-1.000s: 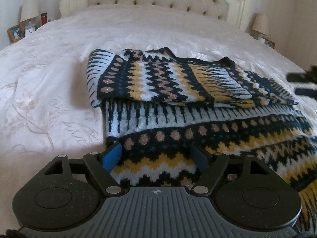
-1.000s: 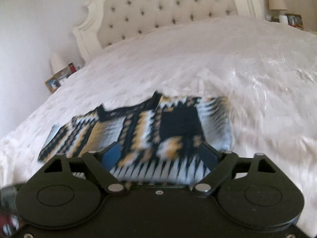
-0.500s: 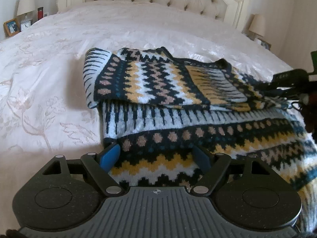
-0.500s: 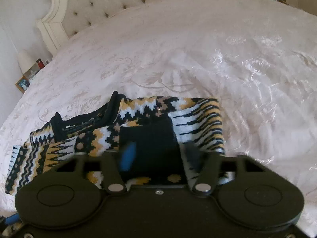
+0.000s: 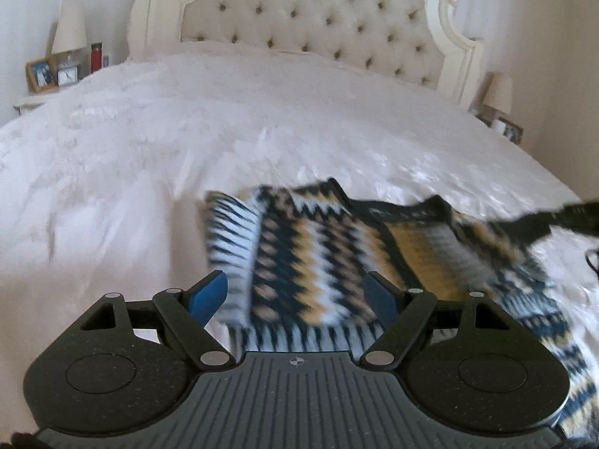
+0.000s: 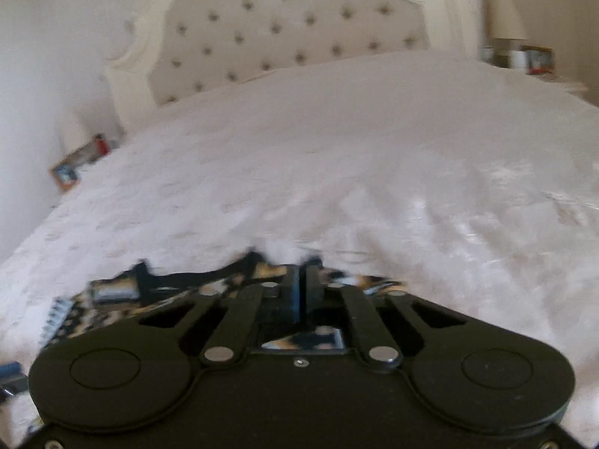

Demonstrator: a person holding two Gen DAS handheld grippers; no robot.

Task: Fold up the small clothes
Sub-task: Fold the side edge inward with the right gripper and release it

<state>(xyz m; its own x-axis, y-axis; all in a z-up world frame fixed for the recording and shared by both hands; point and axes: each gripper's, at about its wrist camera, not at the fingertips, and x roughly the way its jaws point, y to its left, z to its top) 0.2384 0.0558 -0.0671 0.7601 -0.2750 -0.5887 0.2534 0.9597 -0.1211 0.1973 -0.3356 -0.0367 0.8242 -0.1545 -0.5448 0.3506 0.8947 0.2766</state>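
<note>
Where once apart, right tongs point(image 6: 303, 292) now clamped on sweater point(image 5: 318, 262).

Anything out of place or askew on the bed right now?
Nothing spilled or damaged. The sweater lies part-folded and skewed on the bed, one edge drawn up toward the right claw, which looks shut on it. The left claw is open over it. Both views are blurred.

bare bedspread point(image 5: 157, 157) beyond, headboard point(image 5: 310, 26) behind

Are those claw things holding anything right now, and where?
The right gripper is shut on the patterned sweater at its far edge. The left gripper is open, holding nothing.
</note>
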